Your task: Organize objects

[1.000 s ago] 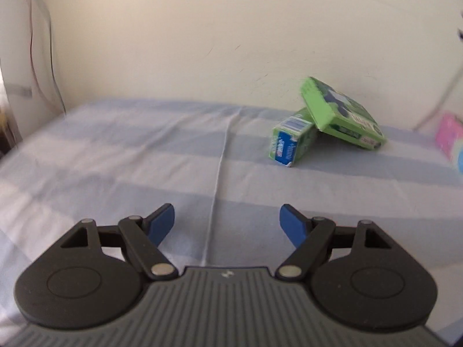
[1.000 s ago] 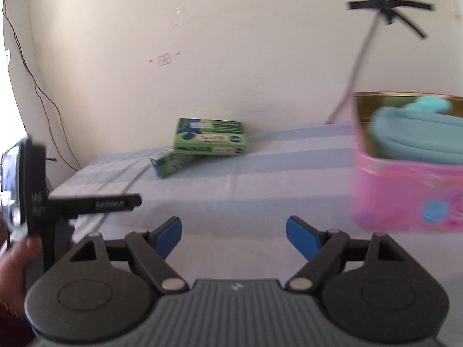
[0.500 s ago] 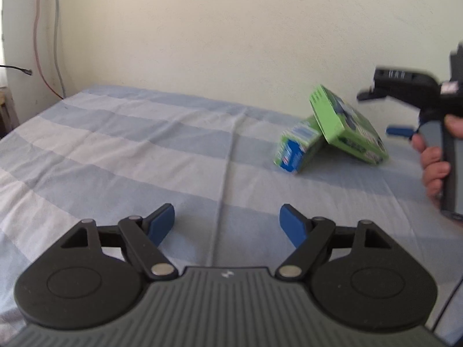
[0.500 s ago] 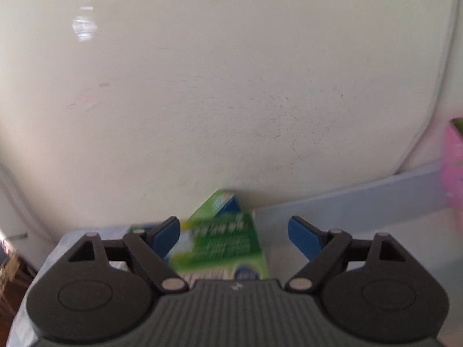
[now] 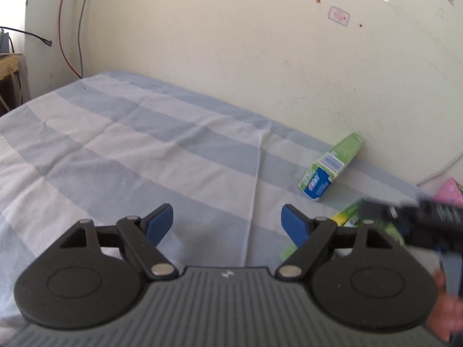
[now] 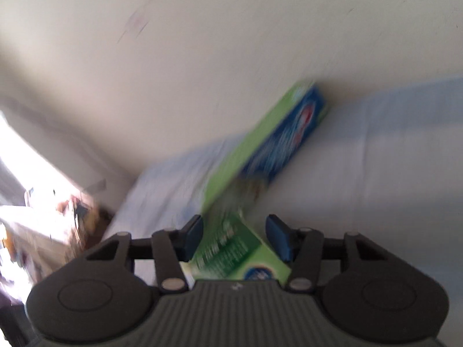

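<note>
A long green and blue toothpaste box (image 5: 330, 166) lies on the striped bed sheet (image 5: 144, 150) by the wall; it also shows blurred in the right wrist view (image 6: 269, 150). My right gripper (image 6: 235, 235) is closed on a flat green box (image 6: 237, 257) and holds it near the toothpaste box. In the left wrist view that green box (image 5: 351, 217) and the right gripper (image 5: 402, 217) show at the right, blurred. My left gripper (image 5: 227, 221) is open and empty over the sheet.
A pink container (image 5: 450, 193) peeks in at the right edge. A cream wall (image 5: 231, 43) backs the bed. Cables (image 5: 72, 29) hang at the left corner beside a wooden piece of furniture (image 5: 8, 66).
My right gripper has closed on the flat green box and lifted it off the toothpaste box, toward the near right. The left gripper has swung its view left and stayed open.
</note>
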Available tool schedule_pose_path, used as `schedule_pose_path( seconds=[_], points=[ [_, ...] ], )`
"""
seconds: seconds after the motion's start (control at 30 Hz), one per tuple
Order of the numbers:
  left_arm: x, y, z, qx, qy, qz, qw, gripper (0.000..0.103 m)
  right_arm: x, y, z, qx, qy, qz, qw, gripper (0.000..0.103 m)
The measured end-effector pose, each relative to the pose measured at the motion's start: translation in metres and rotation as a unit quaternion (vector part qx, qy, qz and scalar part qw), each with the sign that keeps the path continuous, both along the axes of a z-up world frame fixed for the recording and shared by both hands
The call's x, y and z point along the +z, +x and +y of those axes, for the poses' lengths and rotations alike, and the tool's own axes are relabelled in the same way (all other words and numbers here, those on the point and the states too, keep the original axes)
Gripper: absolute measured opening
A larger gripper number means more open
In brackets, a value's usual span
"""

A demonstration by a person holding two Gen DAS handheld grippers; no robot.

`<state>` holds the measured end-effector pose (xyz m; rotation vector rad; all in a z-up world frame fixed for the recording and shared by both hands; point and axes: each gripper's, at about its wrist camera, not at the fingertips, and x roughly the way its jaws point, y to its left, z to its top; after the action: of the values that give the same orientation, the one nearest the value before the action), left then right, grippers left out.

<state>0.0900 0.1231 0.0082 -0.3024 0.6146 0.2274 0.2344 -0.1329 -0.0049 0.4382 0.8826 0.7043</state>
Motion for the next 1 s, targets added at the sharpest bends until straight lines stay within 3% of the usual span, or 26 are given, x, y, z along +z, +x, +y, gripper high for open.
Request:
schedule_pose_path(
  seconds=[0.2,0.3,0.37,0.4,0.53,0.73,0.93,1.0],
  points=[
    [-0.002,0.000,0.006,0.009,0.001,0.000,1.0000,0.083,-0.001,-0.070,-0.025,-0.013,0.045,0.009,0.999,0.055],
    [-0.002,-0.001,0.003,-0.008,0.002,0.009,0.9999,0.083,0.012,-0.105,-0.030,-0.013,0.041,-0.009,0.999,0.060],
    [0.004,-0.009,0.002,-0.020,-0.015,0.002,0.9997,0.083,0.024,-0.124,-0.033,-0.030,0.004,-0.050,0.998,0.066],
    [0.007,-0.015,0.002,-0.026,-0.026,-0.004,0.9993,0.083,0.032,-0.129,-0.031,-0.036,-0.024,-0.075,0.996,0.075],
    [0.012,-0.032,-0.007,-0.055,-0.044,-0.013,0.9975,0.083,0.048,-0.142,-0.012,-0.014,-0.130,-0.161,0.978,0.087],
    [-0.001,-0.019,-0.023,-0.097,-0.042,0.014,0.9942,0.084,0.038,-0.125,0.010,0.009,-0.164,-0.162,0.973,0.088],
    [-0.004,-0.016,-0.032,-0.124,-0.041,0.004,0.9915,0.085,0.029,-0.122,0.028,0.036,-0.196,-0.162,0.967,0.087],
    [-0.003,-0.017,-0.041,-0.156,-0.045,0.001,0.9867,0.071,0.028,-0.125,0.033,0.043,-0.207,-0.168,0.963,0.084]
  ],
)
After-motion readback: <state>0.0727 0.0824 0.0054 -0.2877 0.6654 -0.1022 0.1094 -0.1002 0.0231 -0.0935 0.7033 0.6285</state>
